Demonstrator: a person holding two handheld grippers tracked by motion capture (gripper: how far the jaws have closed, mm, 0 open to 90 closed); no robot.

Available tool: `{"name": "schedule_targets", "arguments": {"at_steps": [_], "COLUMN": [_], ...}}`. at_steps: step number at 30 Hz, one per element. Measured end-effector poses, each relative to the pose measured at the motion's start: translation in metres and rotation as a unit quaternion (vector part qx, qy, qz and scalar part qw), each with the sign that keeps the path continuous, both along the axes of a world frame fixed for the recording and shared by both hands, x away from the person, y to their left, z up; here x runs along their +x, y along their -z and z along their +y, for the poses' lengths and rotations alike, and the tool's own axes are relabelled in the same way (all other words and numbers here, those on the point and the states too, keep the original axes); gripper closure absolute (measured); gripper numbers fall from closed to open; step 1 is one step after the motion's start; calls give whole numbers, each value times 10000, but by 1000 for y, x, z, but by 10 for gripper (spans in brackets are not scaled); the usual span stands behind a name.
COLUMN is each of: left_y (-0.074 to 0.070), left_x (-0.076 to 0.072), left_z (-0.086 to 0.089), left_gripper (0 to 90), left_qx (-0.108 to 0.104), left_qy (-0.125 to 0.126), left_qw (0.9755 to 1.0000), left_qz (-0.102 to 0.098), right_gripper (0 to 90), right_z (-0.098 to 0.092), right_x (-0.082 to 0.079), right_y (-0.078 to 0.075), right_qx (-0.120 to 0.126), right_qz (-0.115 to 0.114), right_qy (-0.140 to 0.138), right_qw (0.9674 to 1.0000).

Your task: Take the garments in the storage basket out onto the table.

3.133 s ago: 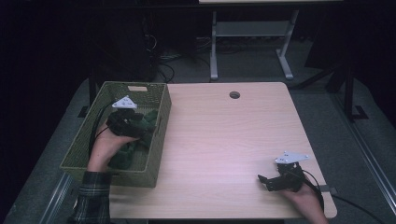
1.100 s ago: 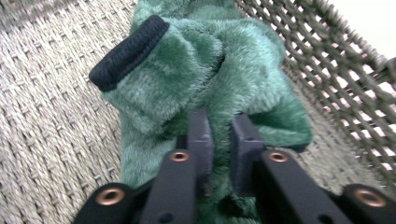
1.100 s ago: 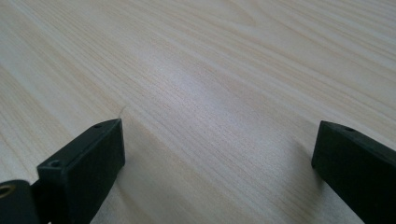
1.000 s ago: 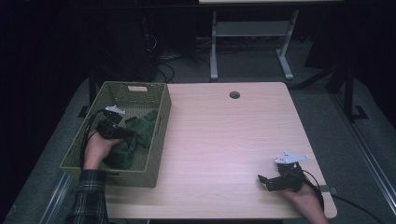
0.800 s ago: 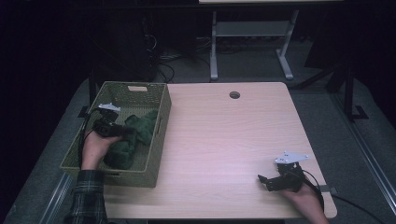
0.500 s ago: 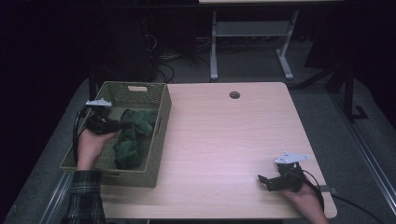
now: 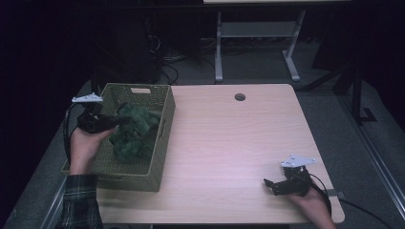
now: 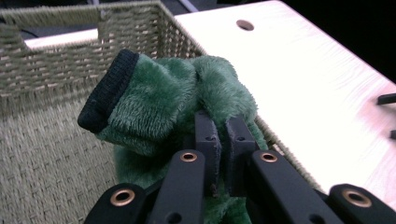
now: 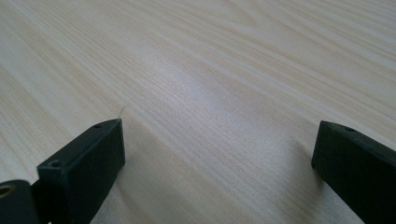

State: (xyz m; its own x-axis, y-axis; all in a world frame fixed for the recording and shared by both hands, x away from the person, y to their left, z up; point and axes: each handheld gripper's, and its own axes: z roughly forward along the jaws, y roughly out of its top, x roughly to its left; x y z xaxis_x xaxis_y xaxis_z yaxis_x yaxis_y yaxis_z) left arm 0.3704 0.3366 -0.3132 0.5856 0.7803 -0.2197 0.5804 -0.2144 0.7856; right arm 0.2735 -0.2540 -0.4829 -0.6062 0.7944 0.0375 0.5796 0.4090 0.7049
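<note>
The tabletop is pale wood with a round hole toward 12 o'clock. At its 9 o'clock edge stands a woven basket, olive-green, with a cut-out handle in its far wall.

Inside the basket, toward its 12 o'clock half, a green plush garment hangs bunched and partly lifted above the woven floor. In the left tool's view the garment shows fuzzy pile and a dark ribbed cuff folded over at the top, with the basket wall behind it.

The left tool, held in a hand at the basket's 9 o'clock rim, has its jaws pressed almost together, pinching a fold of the plush between the pads. The left tool grips just below the bunched top of the garment.

The right tool rests at the tabletop's 5 o'clock corner, pointing toward 9 o'clock. Its jaws are spread wide over bare wood, with nothing between them.
</note>
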Motion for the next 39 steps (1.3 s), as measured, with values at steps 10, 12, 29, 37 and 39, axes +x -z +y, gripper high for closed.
{"name": "schedule_targets", "arguments": {"at_steps": [10,12,29,37,39], "left_y": [-39,-45,-93,-94,-94], "left_x": [-3,-3,-14,-12,-11], "left_z": [2,1,-16,-43,-50], "left_gripper": [866,866,867,867,867], "left_qx": [-145,-164,-465,-522,-546], "left_qy": [120,162,552,853,916], "left_qw": [9995,9994,9949,9923,9915], "left_qz": [-235,-270,-700,-730,-741], "right_gripper": [23,23,23,23,23], "right_z": [0,0,0,0,0], "right_x": [0,0,0,0,0], "right_y": [0,0,0,0,0], "right_qx": [-2,-1,0,-1,-1], "right_qz": [-4,-5,-6,-6,-5], "right_qy": [-5,-6,1,0,1], "right_qw": [10000,10000,10000,10000,10000]}}
